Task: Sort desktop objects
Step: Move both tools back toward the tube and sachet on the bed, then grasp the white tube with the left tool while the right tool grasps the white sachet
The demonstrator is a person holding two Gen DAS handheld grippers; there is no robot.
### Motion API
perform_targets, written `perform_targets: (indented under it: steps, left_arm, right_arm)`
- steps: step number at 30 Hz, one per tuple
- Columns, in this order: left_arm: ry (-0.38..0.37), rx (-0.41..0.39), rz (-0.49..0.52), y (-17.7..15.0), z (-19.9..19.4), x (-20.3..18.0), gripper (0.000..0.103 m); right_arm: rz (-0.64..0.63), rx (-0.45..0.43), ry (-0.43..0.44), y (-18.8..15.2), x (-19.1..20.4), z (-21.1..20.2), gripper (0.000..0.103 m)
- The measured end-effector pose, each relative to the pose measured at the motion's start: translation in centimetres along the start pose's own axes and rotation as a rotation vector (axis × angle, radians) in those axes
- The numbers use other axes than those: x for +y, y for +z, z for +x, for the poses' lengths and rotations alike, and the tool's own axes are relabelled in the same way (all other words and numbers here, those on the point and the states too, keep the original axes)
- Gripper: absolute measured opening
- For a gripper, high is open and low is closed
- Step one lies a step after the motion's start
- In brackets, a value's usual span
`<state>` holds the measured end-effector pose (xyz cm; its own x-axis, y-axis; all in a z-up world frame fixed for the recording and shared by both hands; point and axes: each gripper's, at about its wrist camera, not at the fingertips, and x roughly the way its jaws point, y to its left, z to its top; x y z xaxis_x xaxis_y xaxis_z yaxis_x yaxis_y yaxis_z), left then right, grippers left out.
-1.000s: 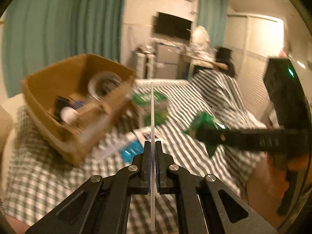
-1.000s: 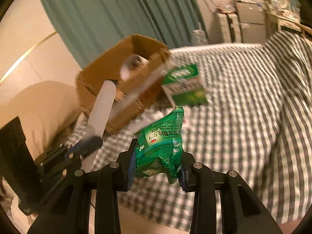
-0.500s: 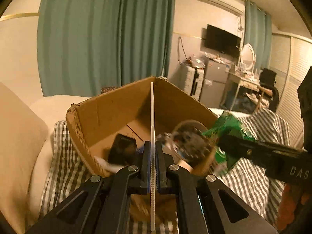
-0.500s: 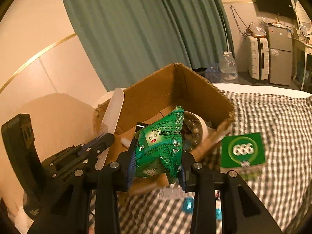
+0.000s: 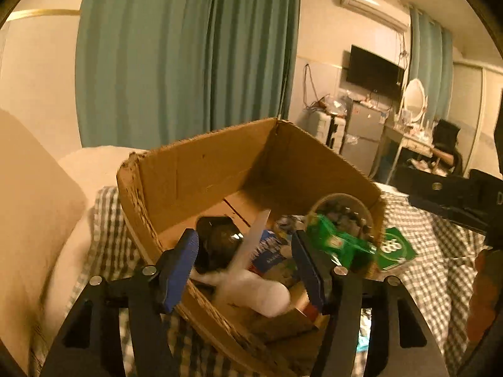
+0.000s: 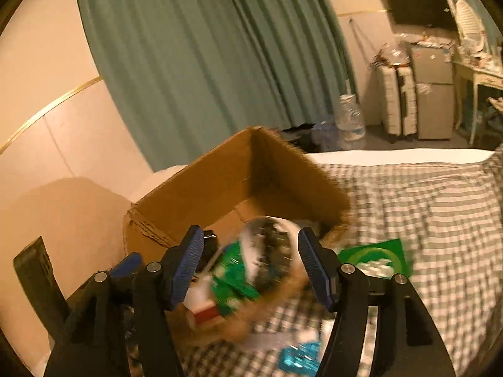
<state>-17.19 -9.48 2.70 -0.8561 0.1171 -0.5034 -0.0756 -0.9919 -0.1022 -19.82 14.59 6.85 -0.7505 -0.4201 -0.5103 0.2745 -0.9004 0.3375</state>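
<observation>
An open cardboard box point(image 5: 201, 169) stands on the checked cloth; it also shows in the right wrist view point(image 6: 226, 185). My left gripper point(image 5: 245, 267) is open above the box's near edge. A white flat strip point(image 5: 248, 251) lies blurred between its fingers, inside the box. My right gripper point(image 6: 250, 265) is open over the box. The green packet point(image 6: 232, 276) lies blurred in the box below it; it also shows in the left wrist view point(image 5: 333, 242). A clear round container point(image 5: 342, 213) and a black object point(image 5: 217, 238) sit in the box.
A green "666" box point(image 6: 374, 260) lies on the checked cloth point(image 6: 424, 204) right of the cardboard box. A blue packet point(image 6: 298, 358) lies near the front. A beige cushion point(image 5: 31, 204) is to the left. Curtains, a fridge and a desk stand behind.
Both grippers have opened over the box. The white strip has left the left gripper and the green packet has left the right gripper; both now lie in the box.
</observation>
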Motion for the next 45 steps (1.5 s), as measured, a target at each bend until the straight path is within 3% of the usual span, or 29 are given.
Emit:
perform_targets:
  steps: [4,9,12,19,25,28,34,36,38,39,41,45]
  left_arm:
    - [-0.034,-0.043,0.035,-1.7,-2.8,-1.6,0.087]
    - [-0.133,-0.066,0.005,-5.0,-6.0,-4.1,0.091]
    - [-0.174,-0.042,0.060,-7.1,-6.5,-6.2,0.091]
    - [-0.186,0.042,0.279,-10.7,-4.6,-11.2,0.091]
    - [-0.329,0.169,0.411,-12.4,0.1,-13.1,0.091]
    - [-0.355,0.220,0.512,-13.3,2.3,-14.0,0.091]
    - [-0.345,0.226,0.513,-12.5,5.7,-14.1,0.091]
    - [-0.354,0.246,0.506,-12.1,7.0,-13.8,0.083]
    - [-0.341,0.267,0.500,-11.8,8.2,-13.5,0.058]
    - [-0.331,0.275,0.479,-11.3,8.6,-13.1,0.036]
    - [-0.343,0.292,0.411,-10.6,9.1,-11.8,0.033]
    - [-0.329,0.290,0.447,-11.5,7.8,-11.9,0.032]
  right_arm:
    - [-0.004,-0.020,-0.097,-2.1,-3.1,-5.4,0.065]
    - [0.033,-0.021,-0.220,-6.5,-7.7,-11.1,0.068]
    - [0.085,-0.012,-0.246,-8.8,-9.8,-12.6,0.068]
    - [0.111,0.073,-0.201,-12.0,-10.1,-10.6,0.068]
    - [0.084,0.116,-0.189,-13.1,-9.8,-9.8,0.068]
    - [0.101,0.139,-0.181,-13.3,-10.2,-9.3,0.068]
    - [0.060,0.183,-0.186,-13.7,-9.4,-8.2,0.068]
    - [0.043,0.200,-0.187,-13.9,-9.1,-7.8,0.068]
    - [0.025,0.217,-0.189,-14.2,-8.8,-7.3,0.068]
    - [0.017,0.225,-0.188,-14.4,-8.7,-7.1,0.068]
    - [0.006,0.234,-0.190,-14.5,-8.4,-6.8,0.068]
    - [0.003,0.255,-0.200,-14.9,-8.4,-6.1,0.068]
